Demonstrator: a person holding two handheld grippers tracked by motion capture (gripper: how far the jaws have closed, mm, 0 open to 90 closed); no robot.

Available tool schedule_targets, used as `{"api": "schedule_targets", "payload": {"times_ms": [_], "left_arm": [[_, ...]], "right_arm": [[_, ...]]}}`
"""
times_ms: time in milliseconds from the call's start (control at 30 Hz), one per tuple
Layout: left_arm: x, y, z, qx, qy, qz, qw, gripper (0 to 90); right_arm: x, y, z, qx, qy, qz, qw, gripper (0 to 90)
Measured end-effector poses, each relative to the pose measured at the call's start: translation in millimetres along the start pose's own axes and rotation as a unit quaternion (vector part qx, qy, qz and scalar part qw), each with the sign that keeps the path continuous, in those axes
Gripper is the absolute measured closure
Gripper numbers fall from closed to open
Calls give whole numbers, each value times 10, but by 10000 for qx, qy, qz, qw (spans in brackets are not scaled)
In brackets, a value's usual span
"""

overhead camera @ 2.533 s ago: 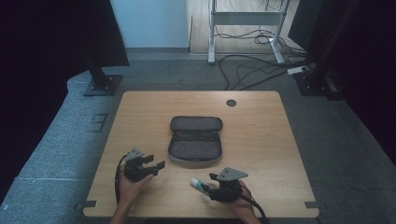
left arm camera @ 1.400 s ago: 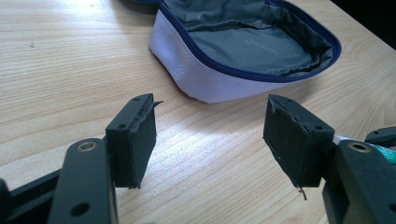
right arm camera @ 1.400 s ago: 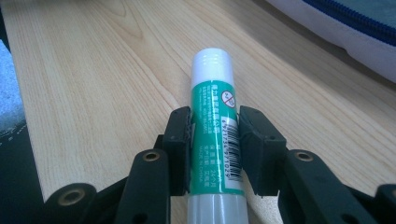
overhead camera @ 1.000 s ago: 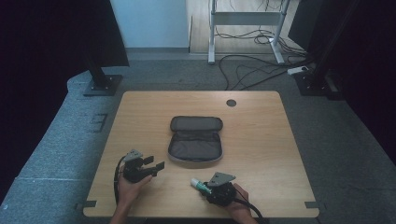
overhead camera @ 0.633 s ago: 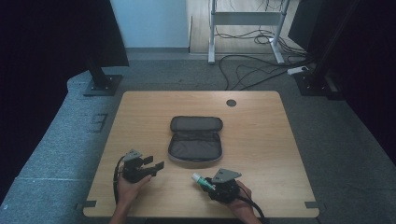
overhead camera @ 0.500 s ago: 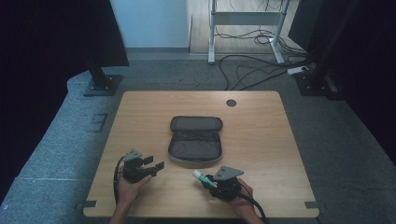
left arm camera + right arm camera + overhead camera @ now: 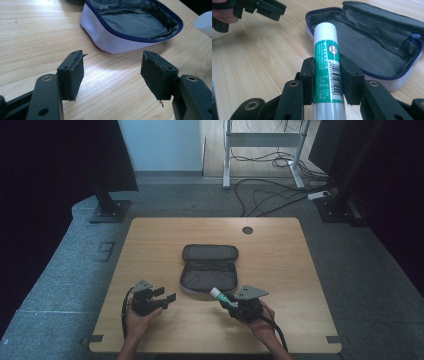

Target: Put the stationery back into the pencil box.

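An unzipped grey pencil case (image 7: 209, 267) with a blue zip lies flat at the middle of the wooden table (image 7: 280, 255); its empty lining shows in the left gripper view (image 7: 136, 23) and the right gripper view (image 7: 384, 37). A green glue stick (image 7: 327, 65) with a white cap is clamped between the pads of my right gripper (image 7: 327, 80). In the high view the glue stick (image 7: 221, 297) points up-left toward the case's near edge, with the right gripper (image 7: 234, 303) behind it. My left gripper (image 7: 170, 296) rests low at the front left, jaws open and empty (image 7: 113, 75), facing the case.
A round cable hole (image 7: 247, 230) sits near the table's far edge. Behind the table are cables (image 7: 270, 195) on the floor, a stand base (image 7: 107, 212) at the left and a metal frame (image 7: 265, 140).
My right gripper has lifted off the table with the glue stick and moved up toward the case's near edge. The left gripper has stayed put.
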State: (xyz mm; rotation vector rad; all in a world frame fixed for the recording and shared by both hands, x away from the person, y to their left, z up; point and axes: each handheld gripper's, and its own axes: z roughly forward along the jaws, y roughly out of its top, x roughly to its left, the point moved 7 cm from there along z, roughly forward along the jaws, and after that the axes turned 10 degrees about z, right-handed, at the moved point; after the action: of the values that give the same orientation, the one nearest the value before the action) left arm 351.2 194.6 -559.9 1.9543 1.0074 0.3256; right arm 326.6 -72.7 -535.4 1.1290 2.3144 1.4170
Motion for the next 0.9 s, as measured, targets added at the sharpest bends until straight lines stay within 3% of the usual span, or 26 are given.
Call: {"api": "schedule_targets", "payload": {"times_ms": [300, 400, 900], "left_arm": [[-20, -2, 17, 13, -62, -9, 10000, 351], [-27, -8, 26, 70, 22, 57, 10000, 351], [-41, -26, 59, 148, 12, 87, 9999, 351]], "right_arm": [[-58, 119, 29, -55, -14, 39, 10000, 654], [-98, 181, 48, -72, -35, 62, 9999, 654], [-261, 374, 153, -86, -155, 168, 9997, 654]]}}
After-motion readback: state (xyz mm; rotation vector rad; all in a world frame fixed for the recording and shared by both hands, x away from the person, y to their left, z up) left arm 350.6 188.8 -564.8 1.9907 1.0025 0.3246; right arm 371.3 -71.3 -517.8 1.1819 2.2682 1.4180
